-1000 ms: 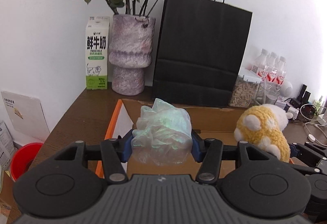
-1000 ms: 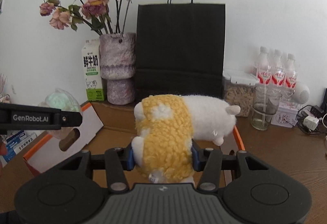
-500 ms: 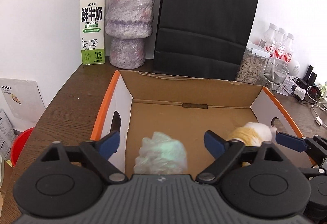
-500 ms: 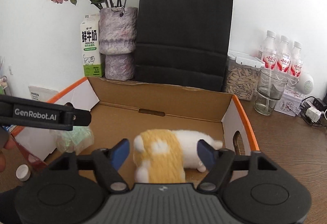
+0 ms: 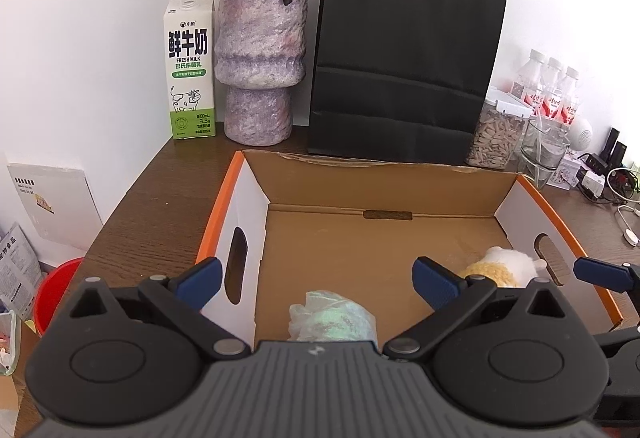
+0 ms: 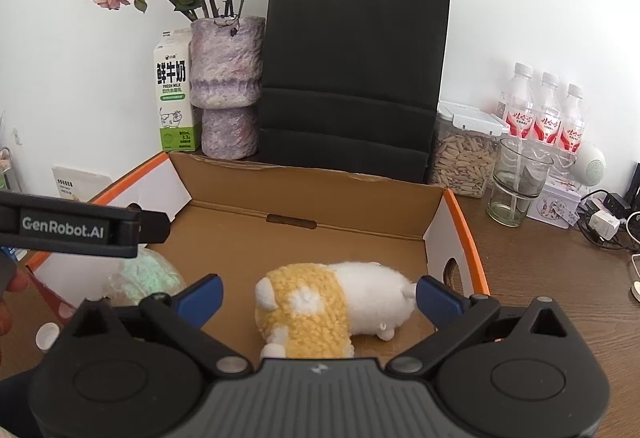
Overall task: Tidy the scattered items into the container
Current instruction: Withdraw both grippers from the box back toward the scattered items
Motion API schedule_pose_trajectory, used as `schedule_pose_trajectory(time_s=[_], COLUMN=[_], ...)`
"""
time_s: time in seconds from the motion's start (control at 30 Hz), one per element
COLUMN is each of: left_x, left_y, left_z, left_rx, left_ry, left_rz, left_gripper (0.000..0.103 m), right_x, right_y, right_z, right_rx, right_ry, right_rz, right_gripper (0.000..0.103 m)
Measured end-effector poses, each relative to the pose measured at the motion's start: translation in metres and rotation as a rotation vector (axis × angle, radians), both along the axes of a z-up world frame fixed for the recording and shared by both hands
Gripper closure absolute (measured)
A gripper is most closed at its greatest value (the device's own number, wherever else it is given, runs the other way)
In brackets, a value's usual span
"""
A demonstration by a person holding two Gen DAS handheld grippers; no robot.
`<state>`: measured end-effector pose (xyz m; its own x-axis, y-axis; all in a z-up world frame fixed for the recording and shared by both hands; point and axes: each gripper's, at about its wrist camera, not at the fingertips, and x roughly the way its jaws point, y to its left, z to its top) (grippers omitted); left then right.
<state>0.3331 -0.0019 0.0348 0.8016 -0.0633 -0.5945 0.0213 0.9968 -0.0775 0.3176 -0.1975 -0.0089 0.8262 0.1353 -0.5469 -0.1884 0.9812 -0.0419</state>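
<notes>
Both tools hang wide open with nothing in their grip. Low in the frame, the left gripper [image 5: 318, 280] gapes above a crumpled plastic bag [image 5: 332, 320] on the floor of the cardboard box [image 5: 352, 174]. The right gripper [image 6: 319, 294] spreads around the yellow-and-white plush toy [image 6: 332, 302], lying at lower center inside the box.

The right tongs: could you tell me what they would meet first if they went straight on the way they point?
Most likely the plush toy, lying on the cardboard box floor between the open right tongs; depth is uncertain.
</notes>
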Motion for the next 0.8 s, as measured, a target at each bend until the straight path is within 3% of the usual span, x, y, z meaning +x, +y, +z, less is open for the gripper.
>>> schedule_pose_trajectory(time_s=[0.47, 0.8], left_x=[-0.058, -0.127], left_y=[0.005, 0.027], left_z=[0.031, 0.033], left_rx=[-0.008, 0.011], left_ry=[-0.117, -0.159], left_rz=[-0.008, 0.020], left_gripper=[0.000, 0.000], right_x=[-0.050, -0.122], right_y=[0.000, -0.020], right_z=[0.032, 0.036], right_rx=[-0.010, 0.013], right_ry=[-0.110, -0.152], right_rz=[0.037, 0.051], right_gripper=[0.000, 0.000])
